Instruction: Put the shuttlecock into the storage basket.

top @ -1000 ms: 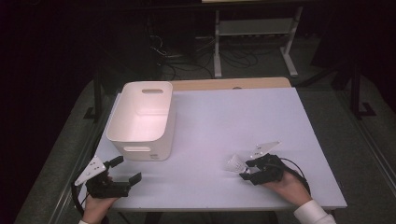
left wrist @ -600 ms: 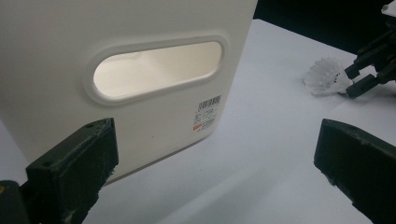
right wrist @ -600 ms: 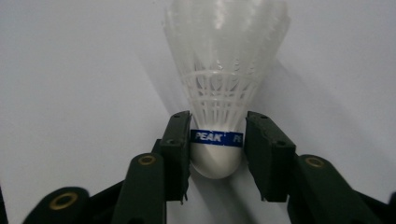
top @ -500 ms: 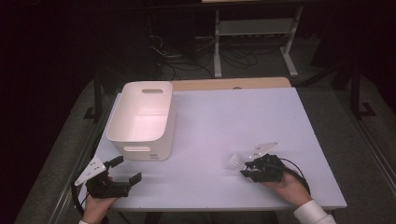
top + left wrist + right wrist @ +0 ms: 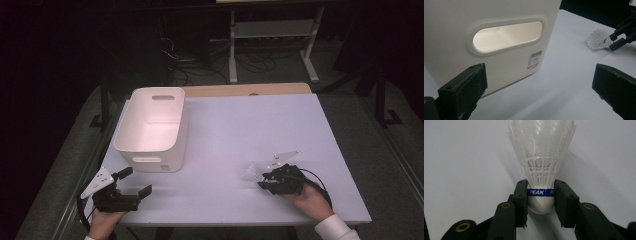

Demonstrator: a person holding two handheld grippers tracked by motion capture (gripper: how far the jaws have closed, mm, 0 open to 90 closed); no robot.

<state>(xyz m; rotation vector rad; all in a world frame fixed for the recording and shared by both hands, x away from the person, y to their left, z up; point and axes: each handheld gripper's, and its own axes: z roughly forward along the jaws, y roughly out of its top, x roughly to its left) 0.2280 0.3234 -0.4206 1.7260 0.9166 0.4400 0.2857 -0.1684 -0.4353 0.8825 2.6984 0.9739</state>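
A white plastic shuttlecock (image 5: 541, 162) with a blue band marked PEAK is clamped by its cork base in my right gripper (image 5: 541, 195), skirt pointing away. In the high view that right gripper (image 5: 262, 181) rests low at the table's front right, the shuttlecock (image 5: 250, 172) sticking out to its left. The left gripper view catches the same shuttlecock (image 5: 598, 40) at its upper right. My left gripper (image 5: 136, 182) sits at the front left corner, open and empty, jaws wide apart just in front of the white bin (image 5: 150, 125). The bin's near wall (image 5: 499, 30) with its handle slot is close ahead.
The white table (image 5: 260, 125) has a wooden strip along its far edge. Beyond it stand a metal shelf frame (image 5: 272, 35) and floor cables in the dark. The bin (image 5: 534, 60) carries a small barcode label on its near wall.
My right gripper with the shuttlecock has shifted slightly toward the front edge and left. The left gripper has stayed where it was.
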